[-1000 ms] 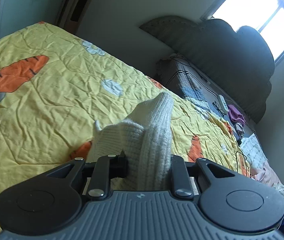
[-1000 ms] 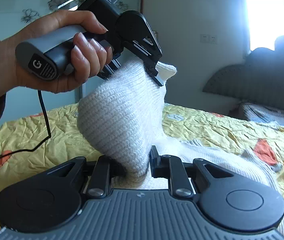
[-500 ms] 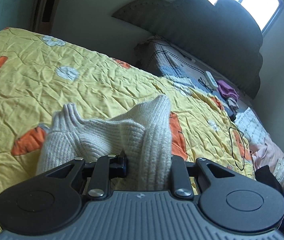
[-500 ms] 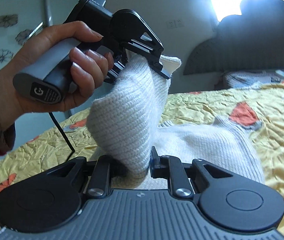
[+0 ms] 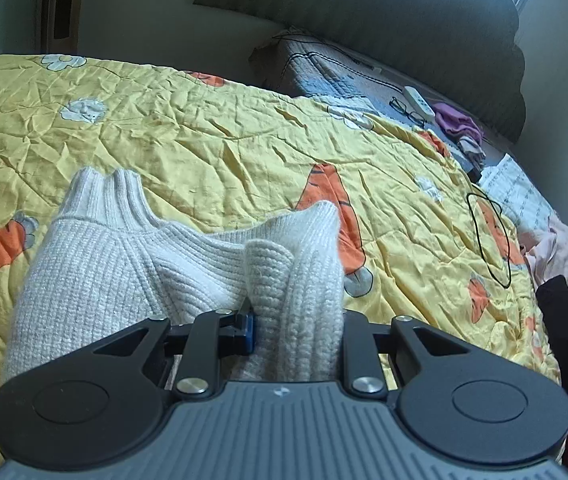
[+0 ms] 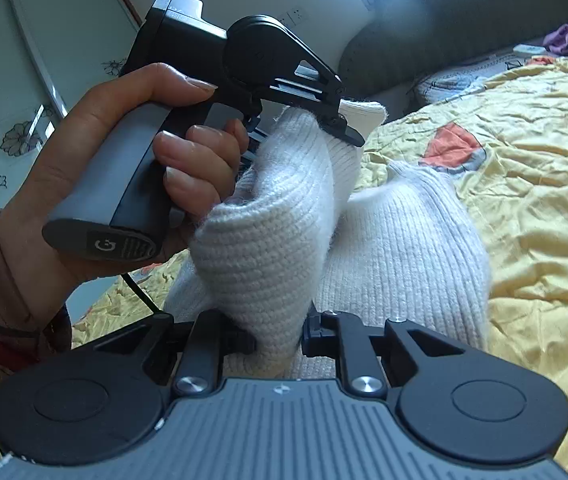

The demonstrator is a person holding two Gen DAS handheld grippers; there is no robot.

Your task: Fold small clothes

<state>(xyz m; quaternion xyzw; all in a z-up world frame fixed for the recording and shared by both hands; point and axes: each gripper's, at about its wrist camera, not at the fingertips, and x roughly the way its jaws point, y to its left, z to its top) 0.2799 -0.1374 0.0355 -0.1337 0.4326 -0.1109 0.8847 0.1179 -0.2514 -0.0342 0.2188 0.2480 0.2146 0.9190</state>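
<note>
**Both grippers pinch the white sweater above the quilt**

We hold 2 grippers, and each one is clamped on a bunched fold of the same white knit sweater. In the left wrist view, the left gripper has its jaws narrow, with a thick roll of knit pressed between them. In the right wrist view, the right gripper grips another fold in the same way, jaws narrow on the cloth.

The sweater hangs partly lifted between the 2 tools, and its lower part rests on the yellow quilt with the carrot print. Its ribbed collar lies on the quilt, to the left of the left gripper. In the right wrist view, our left hand holds the left gripper by its grey handle, above the sweater.

Beyond the quilt, near the dark headboard, we see glasses and a purple cloth.
</note>
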